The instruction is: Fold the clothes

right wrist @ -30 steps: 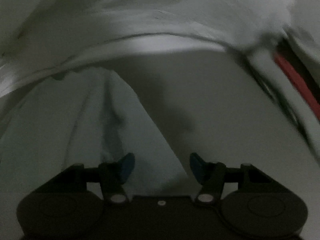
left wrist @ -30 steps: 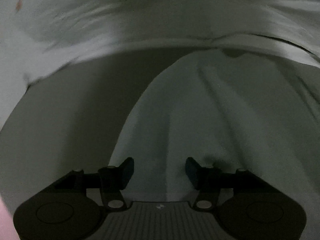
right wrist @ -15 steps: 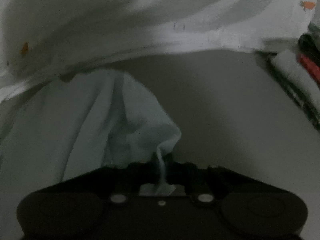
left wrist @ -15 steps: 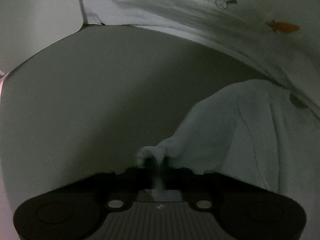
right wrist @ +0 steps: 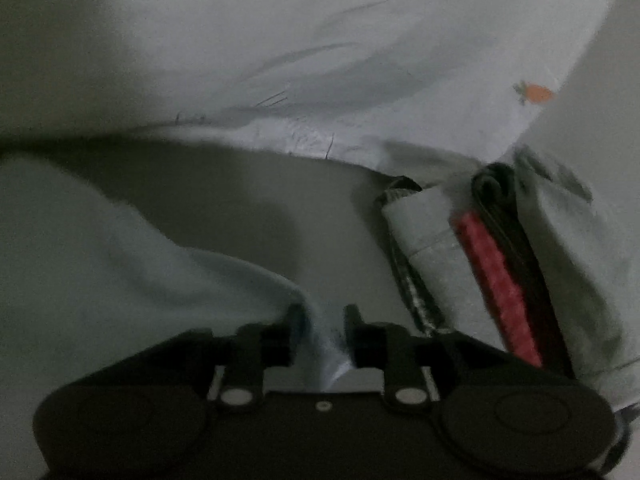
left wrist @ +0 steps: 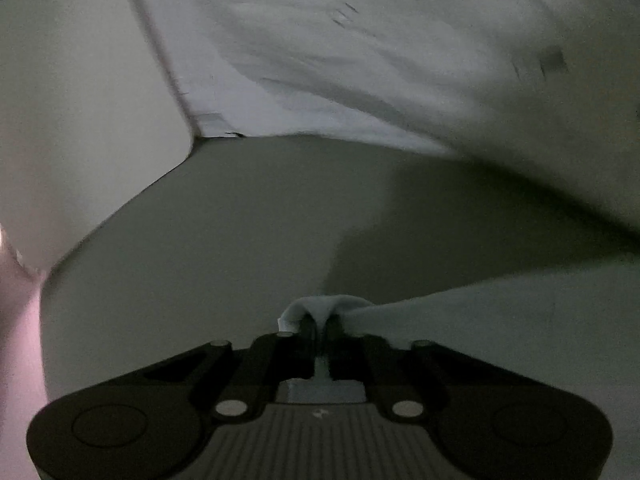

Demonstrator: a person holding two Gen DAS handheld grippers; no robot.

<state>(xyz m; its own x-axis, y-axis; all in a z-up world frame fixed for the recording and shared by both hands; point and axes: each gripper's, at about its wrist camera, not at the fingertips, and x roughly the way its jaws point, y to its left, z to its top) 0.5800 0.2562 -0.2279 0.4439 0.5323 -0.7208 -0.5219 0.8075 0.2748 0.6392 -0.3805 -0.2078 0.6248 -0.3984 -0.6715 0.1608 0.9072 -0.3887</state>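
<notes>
A pale blue-white garment (left wrist: pixel 500 320) hangs between my two grippers. My left gripper (left wrist: pixel 318 324) is shut on a bunched corner of it, with cloth puffing out above the fingertips. In the right wrist view the same garment (right wrist: pixel 120 264) runs in from the left. My right gripper (right wrist: pixel 320 316) has the cloth between its fingers with a small gap showing on each side. A white printed sheet (left wrist: pixel 360 60) with a small carrot print (right wrist: pixel 534 93) lies ahead of both grippers.
A stack of folded clothes (right wrist: pixel 492 264) with a red layer and dark layers lies to the right of my right gripper. The grey surface (left wrist: pixel 240 220) spreads below. The sheet's corner (left wrist: pixel 208 128) is at upper left.
Both grippers went from open over the garment to closed on its edge, then lifted and pulled it back. The right view swung towards the folded stack, and the right fingers now show a slight gap.
</notes>
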